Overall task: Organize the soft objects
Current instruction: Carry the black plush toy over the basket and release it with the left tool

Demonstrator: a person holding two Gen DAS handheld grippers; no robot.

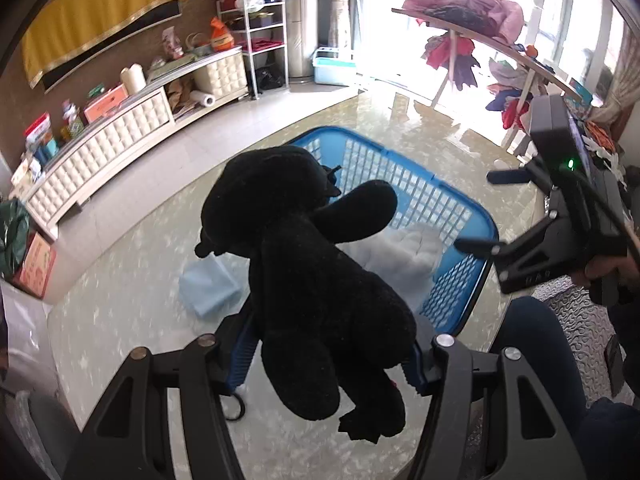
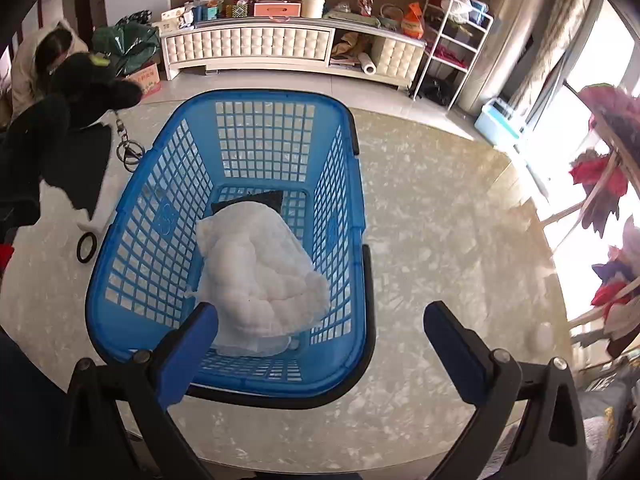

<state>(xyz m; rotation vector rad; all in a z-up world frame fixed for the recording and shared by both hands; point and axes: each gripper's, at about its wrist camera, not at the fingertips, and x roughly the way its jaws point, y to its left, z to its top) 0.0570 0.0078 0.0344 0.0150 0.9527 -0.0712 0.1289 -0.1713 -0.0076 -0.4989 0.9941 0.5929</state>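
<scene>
Two claws up | left claw pinching black plush toy, long axis running away from claw toward blue basket just ahead on tabletop | right claw spread wide, empty, over basket's near rim above white padded cloth | left hand nearer for the drop

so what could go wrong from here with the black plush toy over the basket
The left gripper jaws hold the black plush toy near one end, so it may slip or swing. Its keychain could snag on the blue basket grid. The white padded cloth already fills much of the floor, so the toy may perch on top.
</scene>
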